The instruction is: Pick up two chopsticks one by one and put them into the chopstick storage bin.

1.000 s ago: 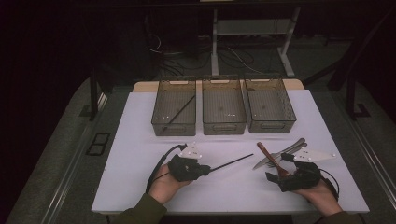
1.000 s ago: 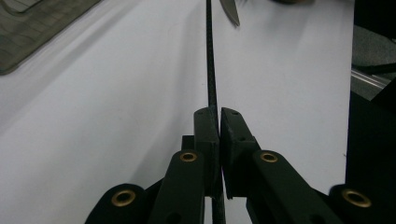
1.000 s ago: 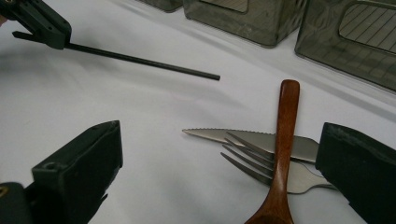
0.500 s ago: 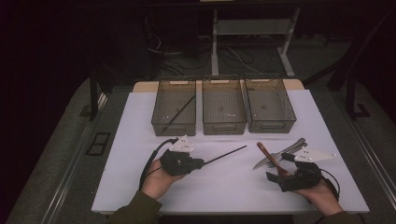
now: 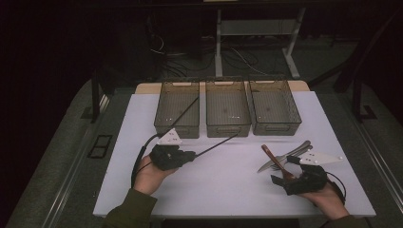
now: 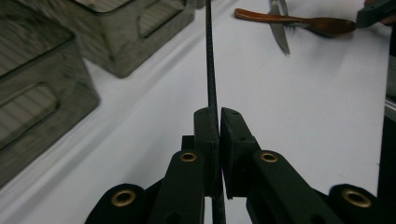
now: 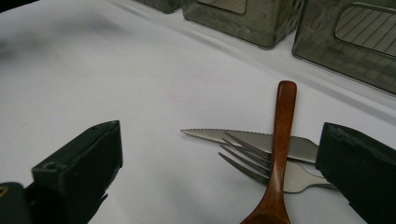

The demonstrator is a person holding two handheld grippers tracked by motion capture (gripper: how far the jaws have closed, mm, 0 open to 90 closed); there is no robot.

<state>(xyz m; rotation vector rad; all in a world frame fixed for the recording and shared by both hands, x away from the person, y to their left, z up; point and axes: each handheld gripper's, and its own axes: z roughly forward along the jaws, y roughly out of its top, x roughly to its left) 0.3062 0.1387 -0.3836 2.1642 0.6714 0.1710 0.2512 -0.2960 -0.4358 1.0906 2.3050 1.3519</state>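
My left gripper [image 5: 191, 154] is shut on a thin black stick [image 5: 216, 146] that points right and away, its tip near the front of the middle bin [image 5: 228, 129]. In the left gripper view the stick [image 6: 210, 60] runs straight up from between the pinched jaws of the left gripper [image 6: 218, 116]. My right gripper [image 5: 285, 170] rests open near the front right. In the right gripper view, a wooden spoon [image 7: 281, 135] lies between the jaws of the right gripper [image 7: 219, 172], across a knife [image 7: 243, 138] and a fork [image 7: 254, 170].
Three smoky plastic bins stand in a row at the back of the white table top [image 5: 228, 190]. The left bin [image 5: 177, 130] holds another black stick [image 5: 184, 113]. The right bin [image 5: 278, 127] looks bare inside. Dark floor and cables lie beyond.
My left hand has carried the stick left, up and away, toward the bins. The right hand and the cutlery have stayed put.
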